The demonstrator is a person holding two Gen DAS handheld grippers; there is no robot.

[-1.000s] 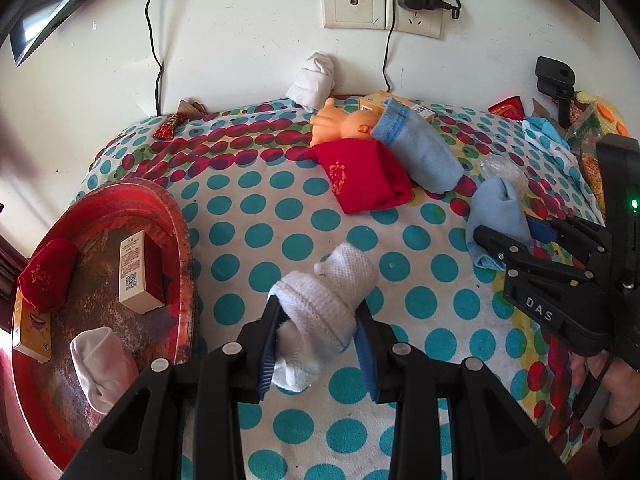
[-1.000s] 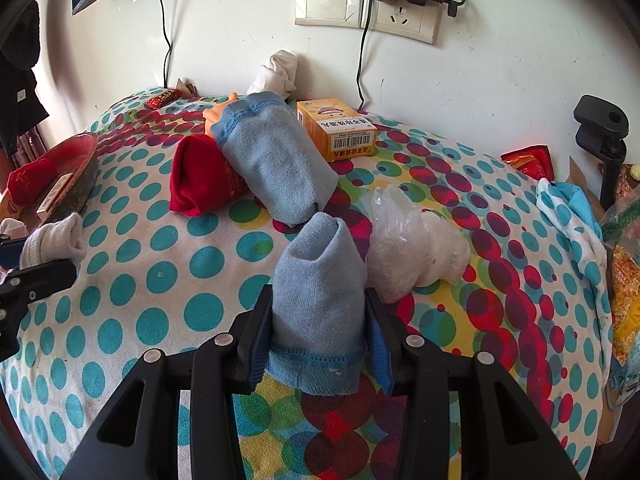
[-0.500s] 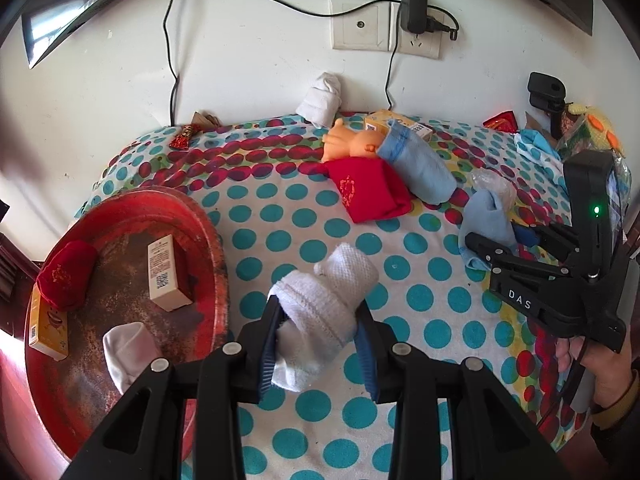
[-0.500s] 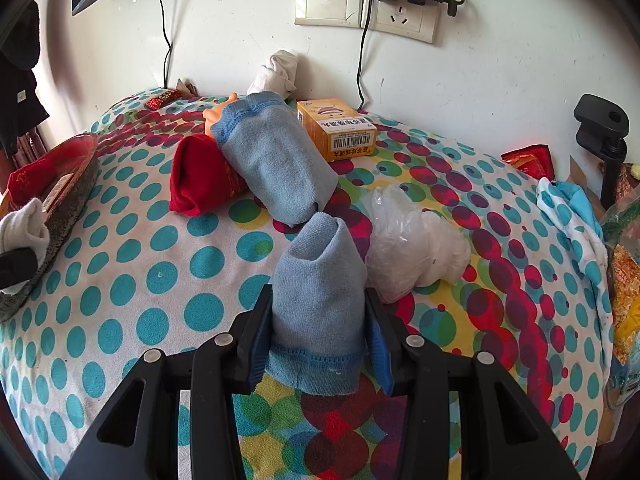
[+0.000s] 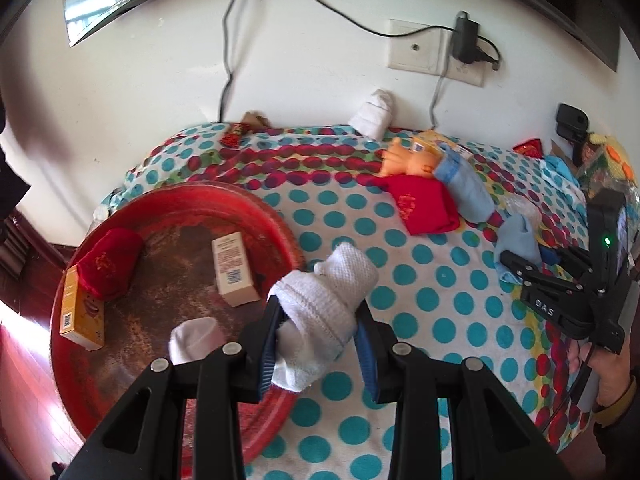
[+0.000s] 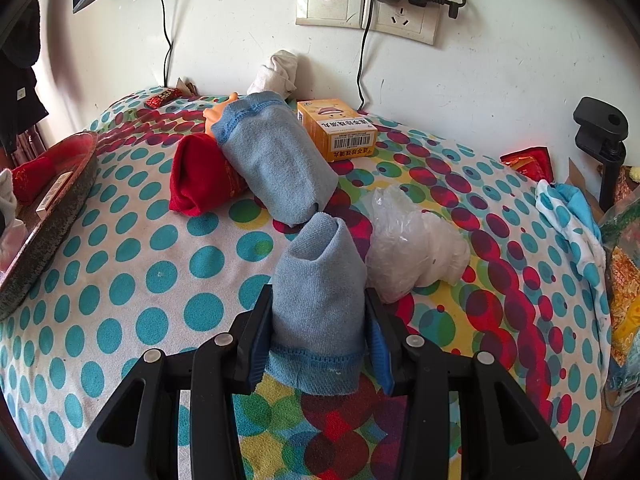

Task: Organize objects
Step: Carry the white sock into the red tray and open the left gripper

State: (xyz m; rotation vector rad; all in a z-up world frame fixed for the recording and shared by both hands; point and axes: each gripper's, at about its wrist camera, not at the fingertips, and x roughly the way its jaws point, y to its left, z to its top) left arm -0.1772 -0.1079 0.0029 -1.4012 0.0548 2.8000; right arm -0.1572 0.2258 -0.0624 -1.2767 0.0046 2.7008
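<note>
My left gripper is shut on a rolled white sock and holds it above the right rim of the round red tray. The tray holds a red sock, a white box, an orange box and a white sock. My right gripper is shut on a rolled light blue sock low over the dotted tablecloth; it also shows at the right of the left wrist view.
On the cloth lie a red sock, a larger blue sock, an orange toy hand, an orange box, a clear plastic bag and a white sock by the wall. Clutter lines the right edge.
My left gripper has moved left with the white sock, from over the cloth to over the tray's right rim. My right gripper has stayed still with the blue sock.
</note>
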